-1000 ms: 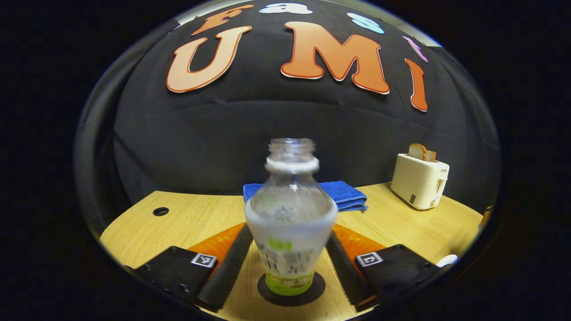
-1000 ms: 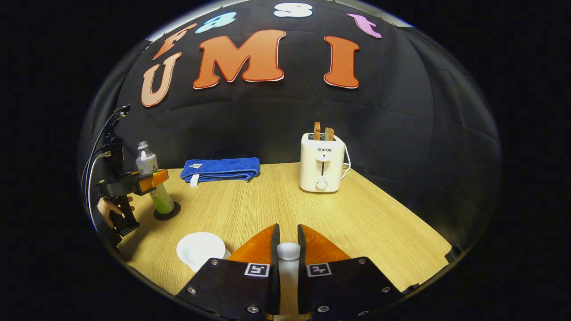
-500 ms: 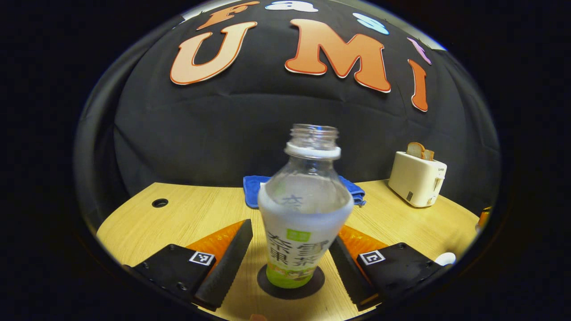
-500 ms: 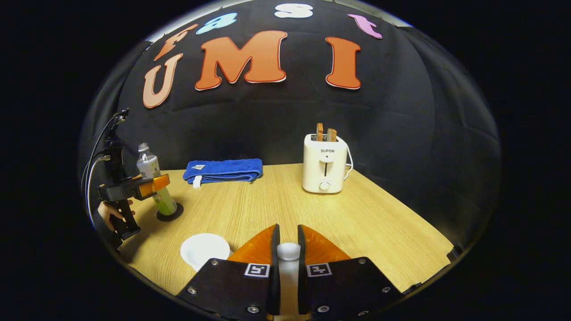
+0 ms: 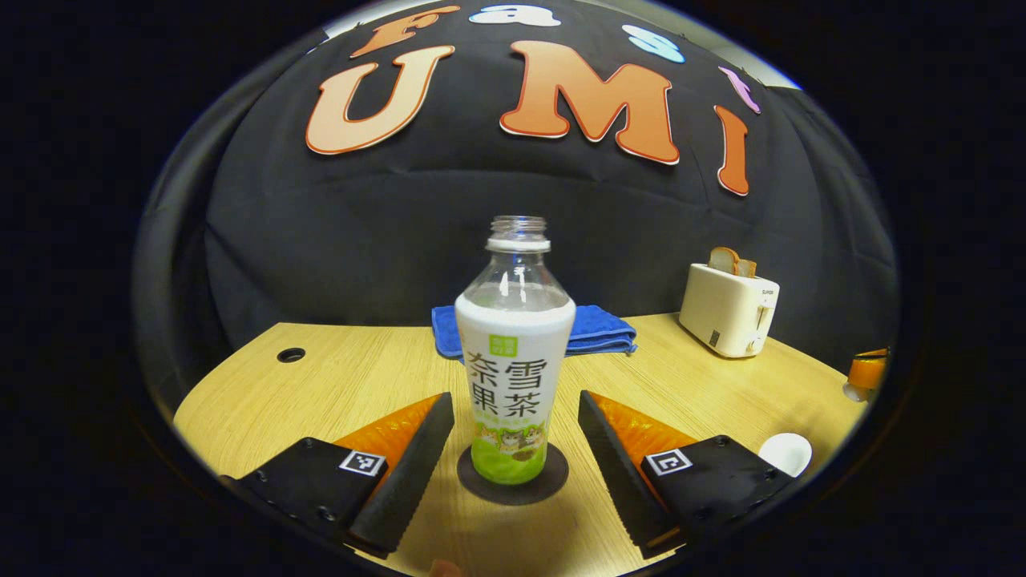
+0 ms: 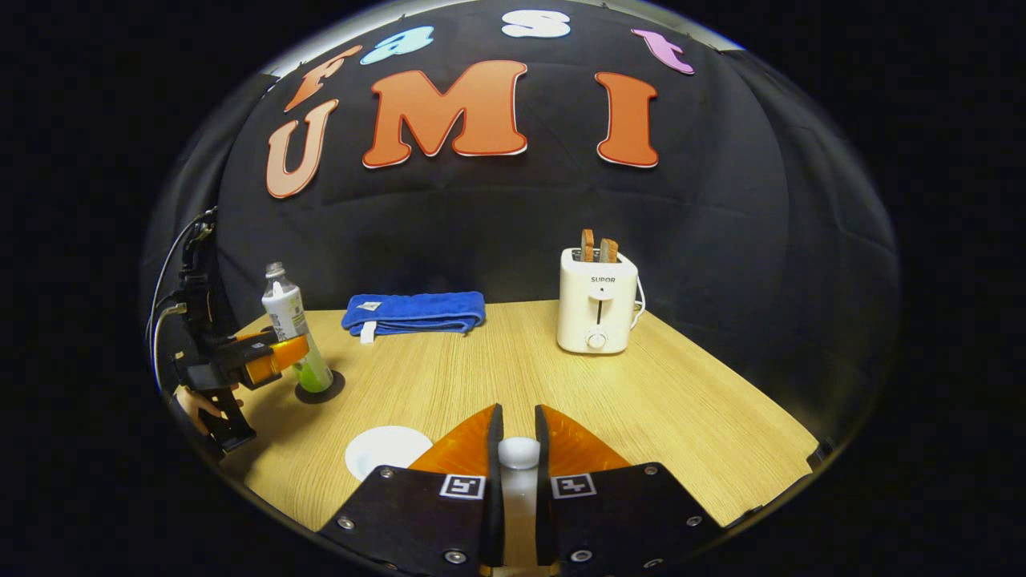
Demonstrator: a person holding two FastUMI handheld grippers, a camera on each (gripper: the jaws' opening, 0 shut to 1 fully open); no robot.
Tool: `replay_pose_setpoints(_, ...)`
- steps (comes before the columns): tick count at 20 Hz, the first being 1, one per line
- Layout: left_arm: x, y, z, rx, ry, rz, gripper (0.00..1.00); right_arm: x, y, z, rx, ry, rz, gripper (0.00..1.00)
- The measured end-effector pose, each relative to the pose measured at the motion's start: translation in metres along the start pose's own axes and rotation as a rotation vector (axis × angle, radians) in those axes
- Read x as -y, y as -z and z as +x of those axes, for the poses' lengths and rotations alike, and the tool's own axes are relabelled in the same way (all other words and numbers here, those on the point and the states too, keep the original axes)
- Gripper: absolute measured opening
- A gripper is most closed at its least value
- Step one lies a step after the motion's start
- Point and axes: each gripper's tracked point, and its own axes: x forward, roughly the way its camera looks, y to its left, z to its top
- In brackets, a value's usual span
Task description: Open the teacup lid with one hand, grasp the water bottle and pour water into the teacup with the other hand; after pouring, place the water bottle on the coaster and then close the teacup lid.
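partly hidden, lid knob (image 6: 519, 453) sits clamped in right jaws; left jaws open beside bottle (image 5: 514, 361).

Left tool (image 5: 513, 405): fingers spread wide at lower centre of the left gripper view, level, touching nothing between them. In the right gripper view it sits at far left, a hand (image 6: 195, 401) gripping its handle. Right tool (image 6: 519, 429): fingers nearly closed at bottom centre, pinching a white knob (image 6: 519, 453).
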Motion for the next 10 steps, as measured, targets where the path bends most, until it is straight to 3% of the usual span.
replay_pose_setpoints(10,-0.015,-0.018,-0.042,0.117,-0.046,-0.03,1.0,-0.077,0.0,0.003,0.008,-0.166,-0.015,0.16)
